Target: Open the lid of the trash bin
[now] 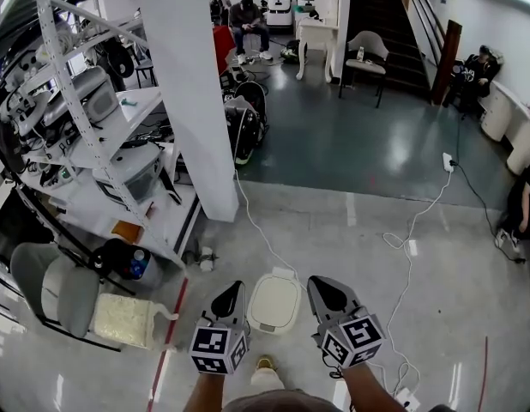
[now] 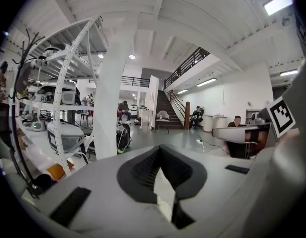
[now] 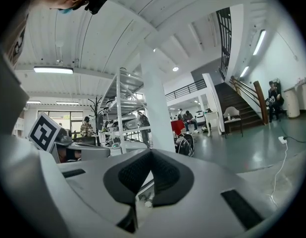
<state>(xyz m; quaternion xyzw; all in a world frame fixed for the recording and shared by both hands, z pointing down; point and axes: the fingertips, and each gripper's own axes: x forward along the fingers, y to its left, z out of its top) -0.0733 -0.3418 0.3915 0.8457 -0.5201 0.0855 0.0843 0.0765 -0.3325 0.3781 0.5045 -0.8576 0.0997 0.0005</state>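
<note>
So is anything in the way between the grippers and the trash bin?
Nothing I can see. The trash bin sits shut on the floor, between the left gripper and the right gripper. A white cable lies on the floor behind it, out of the way.

Bare floor ahead of the bin, clutter to the left

The trash bin (image 1: 274, 302) has open floor ahead and to the right. A white pillar (image 1: 195, 101) and shelf rack (image 1: 93, 144) crowd the left, and a white cable (image 1: 408, 269) trails nearby on the right.
</note>
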